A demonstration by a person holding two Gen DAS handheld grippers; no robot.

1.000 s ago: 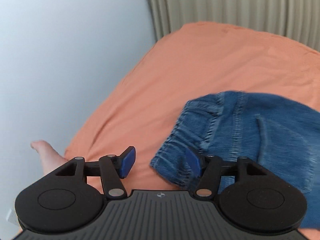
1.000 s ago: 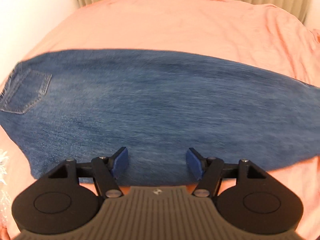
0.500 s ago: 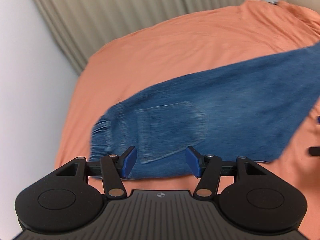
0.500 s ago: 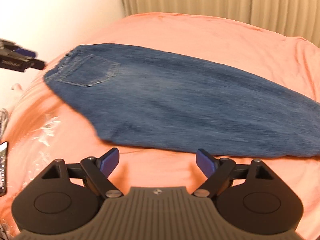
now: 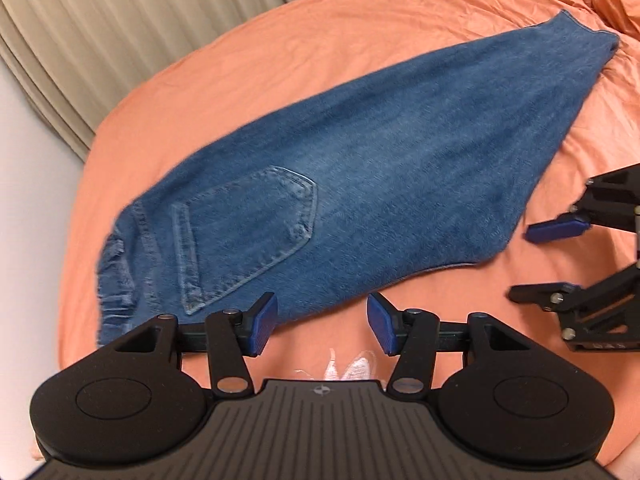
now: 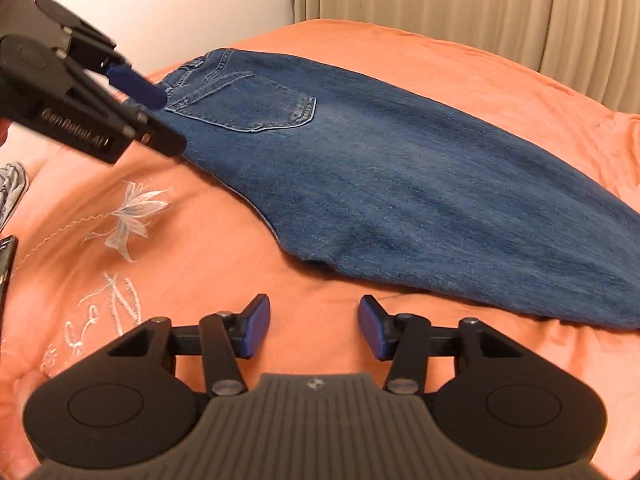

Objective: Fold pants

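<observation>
pants (image 5: 384, 160), one pair of blue denim, lie folded leg over leg on an orange bedspread (image 5: 280, 52), one back pocket (image 5: 248, 236) facing up. left gripper (image 5: 322, 322): jaws wide apart, holding nothing, the left pad at the seat edge below the pocket. right gripper (image 6: 312, 326): jaws wide apart, empty, the crotch curve just beyond them. bare bedspread lies between and around both jaw pairs.

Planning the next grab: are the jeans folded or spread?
Folded once lengthwise: the jeans lie flat as one leg-width strip on the bedspread, one back pocket up.
</observation>
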